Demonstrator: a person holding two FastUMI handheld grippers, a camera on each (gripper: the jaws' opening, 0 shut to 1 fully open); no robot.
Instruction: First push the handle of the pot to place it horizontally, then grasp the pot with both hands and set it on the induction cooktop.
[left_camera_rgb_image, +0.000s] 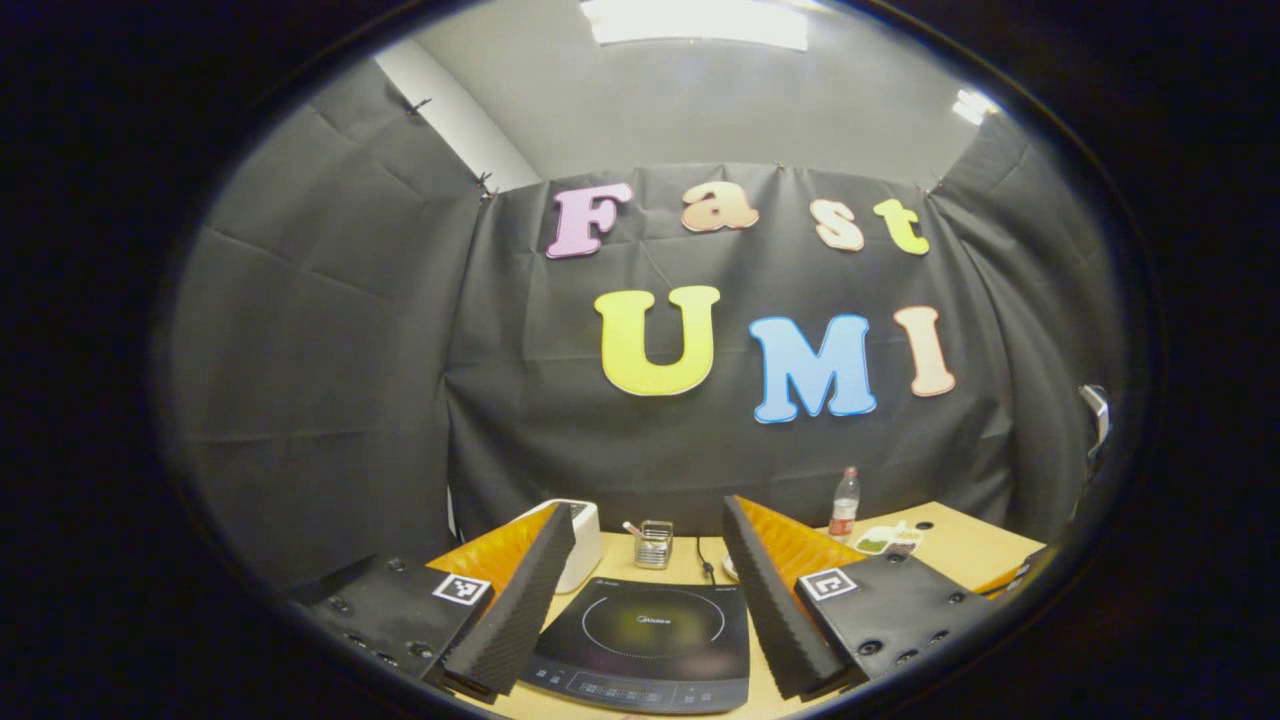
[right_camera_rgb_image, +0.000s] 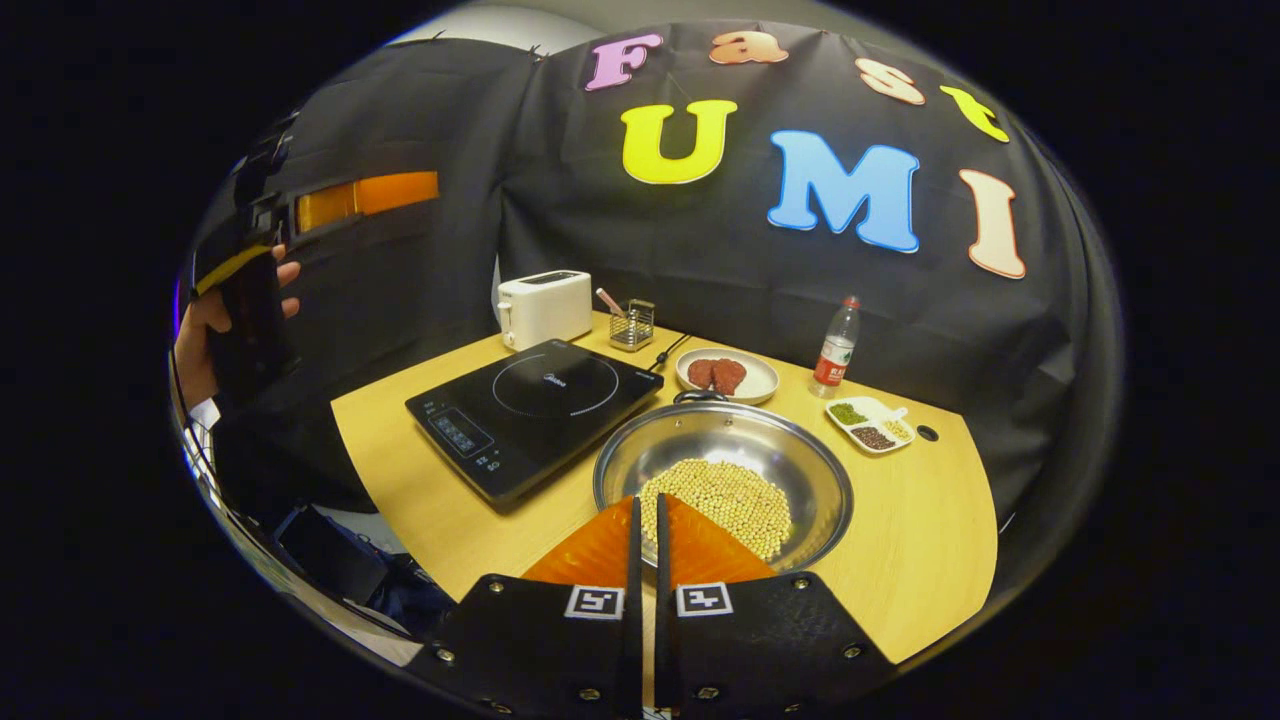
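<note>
A steel pot (right_camera_rgb_image: 800, 470) holding pale beans (right_camera_rgb_image: 730, 500) sits on the wooden table (right_camera_rgb_image: 930, 540), to the right of the black induction cooktop (right_camera_rgb_image: 535, 405). One dark pot handle (right_camera_rgb_image: 700, 396) shows at the far rim. My right gripper (right_camera_rgb_image: 645, 500) is shut, with its tips over the pot's near rim; I cannot tell whether they touch it. In the left gripper view, my left gripper (left_camera_rgb_image: 650, 520) is open and held high, with the cooktop (left_camera_rgb_image: 650, 640) below and between its fingers. A hand (right_camera_rgb_image: 205, 330) holds the left gripper (right_camera_rgb_image: 430, 205) up at the left.
Behind the cooktop are a white toaster (right_camera_rgb_image: 545, 308) and a small wire basket (right_camera_rgb_image: 633, 325). A plate with two brown patties (right_camera_rgb_image: 727, 377), a water bottle (right_camera_rgb_image: 836, 350) and a divided dish of grains (right_camera_rgb_image: 870, 423) stand beyond the pot.
</note>
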